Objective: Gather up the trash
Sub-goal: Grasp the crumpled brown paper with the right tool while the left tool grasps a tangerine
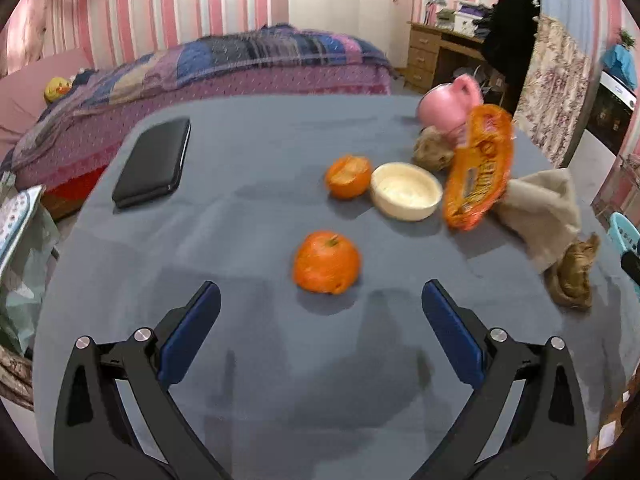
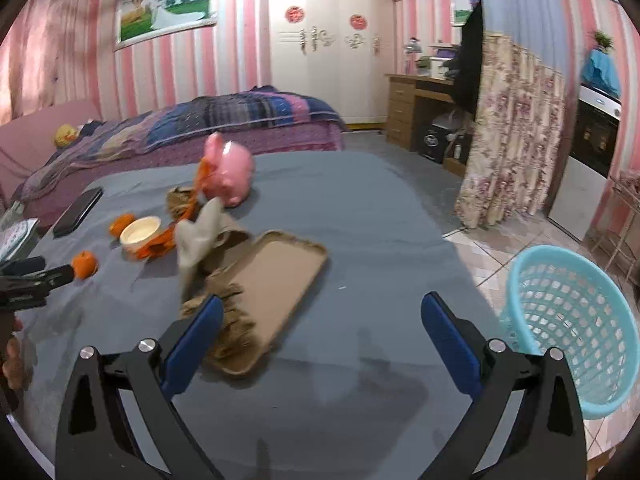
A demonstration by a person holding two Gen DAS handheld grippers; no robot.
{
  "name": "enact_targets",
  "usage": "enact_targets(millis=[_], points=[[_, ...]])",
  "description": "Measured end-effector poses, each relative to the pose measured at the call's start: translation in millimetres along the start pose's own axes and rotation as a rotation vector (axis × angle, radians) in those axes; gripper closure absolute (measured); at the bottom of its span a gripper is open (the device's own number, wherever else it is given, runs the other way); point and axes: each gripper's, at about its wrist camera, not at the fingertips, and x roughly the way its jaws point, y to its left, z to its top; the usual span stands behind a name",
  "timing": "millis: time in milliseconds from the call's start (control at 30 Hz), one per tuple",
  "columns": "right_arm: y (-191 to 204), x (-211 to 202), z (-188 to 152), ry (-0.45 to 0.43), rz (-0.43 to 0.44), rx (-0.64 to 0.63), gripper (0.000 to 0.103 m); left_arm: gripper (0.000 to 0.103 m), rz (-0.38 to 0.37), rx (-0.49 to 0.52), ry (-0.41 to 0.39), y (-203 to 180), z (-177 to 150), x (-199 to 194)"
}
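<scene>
Your left gripper [image 1: 321, 296] is spread wide, its blue pads well apart and nothing between them; it hangs over the grey tablecloth [image 1: 248, 216] just short of a whole orange [image 1: 327, 262], which lies in line with the gap. Beyond that orange sit a second orange [image 1: 348, 176] with its peel torn open and a cream bowl [image 1: 406, 191] just beside it. An orange snack wrapper [image 1: 480, 168] stands tilted against the bowl's right side, with a beige cloth [image 1: 544, 208] past it and crumpled brown paper [image 1: 574, 276] near the right edge. A pink piggy bank [image 1: 448, 106] stands at the back, another brown paper wad [image 1: 432, 150] at its foot, and a black case [image 1: 154, 162] lies well apart on the left.

Your right gripper [image 2: 322, 306] is equally wide open and holds nothing. Its left pad overlaps the view of shredded brown paper [image 2: 234, 326] lying on the near end of a tan tray [image 2: 280, 276]; whether the pad touches it, you cannot tell. The light blue basket [image 2: 576, 328] stands on the tiled floor off the table's right edge, beside your right pad. Far left in this view your left gripper's tip points at the whole orange
</scene>
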Motion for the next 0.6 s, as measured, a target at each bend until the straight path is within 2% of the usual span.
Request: enact_targets(millis=[233,300,367,467,500,533,600], points=[[29.9,10.6,-5.8,0.042,0.053,-0.056,0.006,0.025,0.009,0.067,0.001,-9.7,10.4,16.0],[34.8,15.0,-7.4,0.053,0.058,-0.055,0.006,0.036,-0.006,0.073,0.023,-9.5,13.4,24.4],[39.8,22.5,-7.8,0.073,0.064,-0.054,0.006,0.058,-0.024,0.049,0.067,-5.0,15.4,35.0],[46.7,30.6,-7.2,0.094,0.073,-0.067,0.007,0.067,-0.044,0.016,0.064,1.4,16.8,34.6],[48.7,31.9,-7.5,0.098,0.074,-0.073,0.012,0.068,-0.045,0.018,0.058,1.8,16.8,33.1],[51.4,34.8,-7.7,0.107,0.076,-0.086,0.026,0.069,-0.037,0.023,0.053,1.7,16.1,31.4],[56.1,41.1,-8.7,0.138,0.117,-0.105,0.043,0.070,-0.019,0.030,0.044,1.8,14.7,27.8]])
